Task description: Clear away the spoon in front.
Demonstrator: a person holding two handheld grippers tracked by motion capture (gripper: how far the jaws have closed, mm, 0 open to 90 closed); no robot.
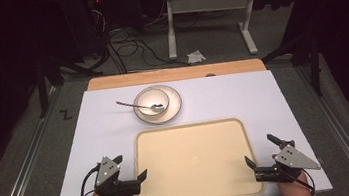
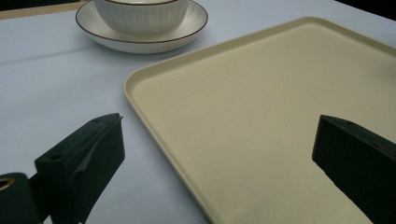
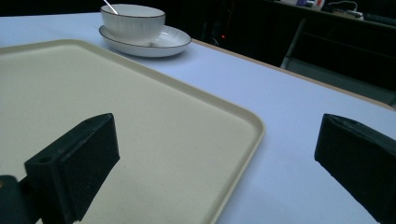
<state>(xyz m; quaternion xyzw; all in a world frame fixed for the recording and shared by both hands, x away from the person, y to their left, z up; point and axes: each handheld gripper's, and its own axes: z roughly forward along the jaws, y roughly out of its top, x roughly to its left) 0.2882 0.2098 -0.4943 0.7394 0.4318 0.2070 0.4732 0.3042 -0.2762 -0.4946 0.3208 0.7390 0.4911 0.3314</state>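
Now two grippers, left gripper [image 1: 132, 171] and right gripper [image 1: 261, 153], jaws spread, flank one tray [image 1: 195, 163].

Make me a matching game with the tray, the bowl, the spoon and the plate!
Things:
1. tray
2. bowl
3. spoon
4. plate

Places:
A. rests in the bowl, handle sticking out
B. lies bare between the two grippers
C. sits under the bowl
D. stands on the plate

Pairs: 1-B, 2-D, 3-A, 4-C
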